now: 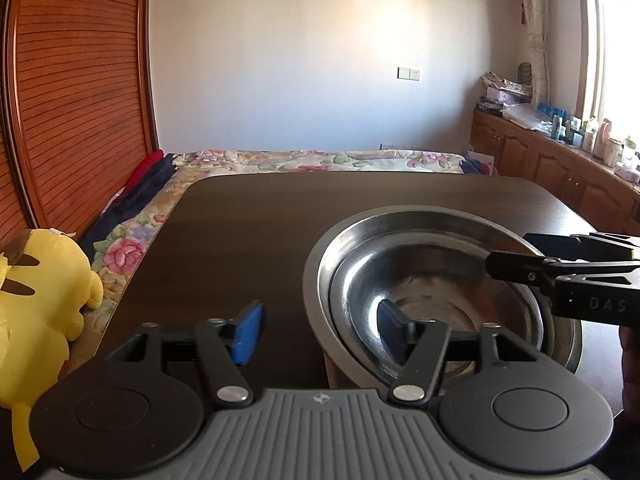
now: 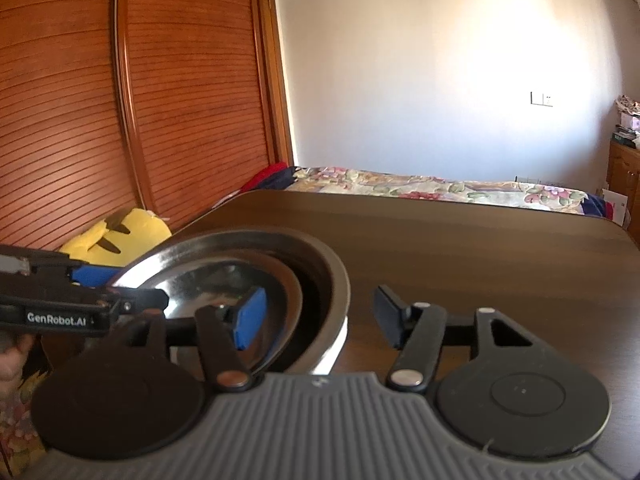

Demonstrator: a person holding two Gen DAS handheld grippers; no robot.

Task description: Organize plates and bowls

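A shiny steel bowl (image 1: 436, 296) sits nested inside a larger steel bowl (image 1: 320, 280) on a dark wooden table (image 1: 248, 240). My left gripper (image 1: 320, 330) is open, with its jaws straddling the near left rim of the stack: one blue pad outside, one inside. My right gripper (image 2: 320, 316) is open too, straddling the right rim of the same stack (image 2: 280, 280). It shows in the left wrist view as a black arm (image 1: 560, 276) over the bowls. The left gripper shows at the left of the right wrist view (image 2: 80, 304).
A yellow plush toy (image 1: 44, 304) lies left of the table on a flowered bedspread (image 1: 304, 160). A slatted wooden wardrobe (image 1: 76, 80) stands at the left. A wooden cabinet (image 1: 560, 160) with bottles runs along the right under the window.
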